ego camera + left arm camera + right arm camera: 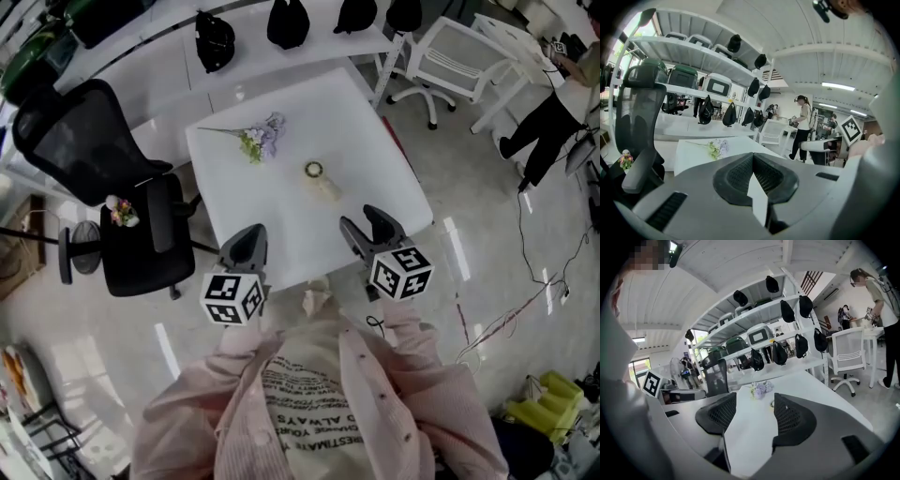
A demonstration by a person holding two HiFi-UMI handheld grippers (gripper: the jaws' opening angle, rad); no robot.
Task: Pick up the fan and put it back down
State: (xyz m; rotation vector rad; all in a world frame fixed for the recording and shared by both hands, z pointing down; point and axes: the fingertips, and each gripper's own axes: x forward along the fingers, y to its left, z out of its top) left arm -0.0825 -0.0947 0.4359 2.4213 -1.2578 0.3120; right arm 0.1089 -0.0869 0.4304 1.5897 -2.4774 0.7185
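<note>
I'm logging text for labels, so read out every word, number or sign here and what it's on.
"ALWAYS": upside down on the person's shirt; its other lines are too small to read.
No letters on the cubes of the left gripper and right gripper, only square markers.

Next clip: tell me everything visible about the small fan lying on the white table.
The handheld fan is small and pale cream, plastic by the look: a round ringed head with a dark centre and a short handle. It lies flat near the middle of the white table, head toward the far side, handle angled toward the person's right. The flower sprig lies apart from it, farther left. Only the table touches it.
</note>
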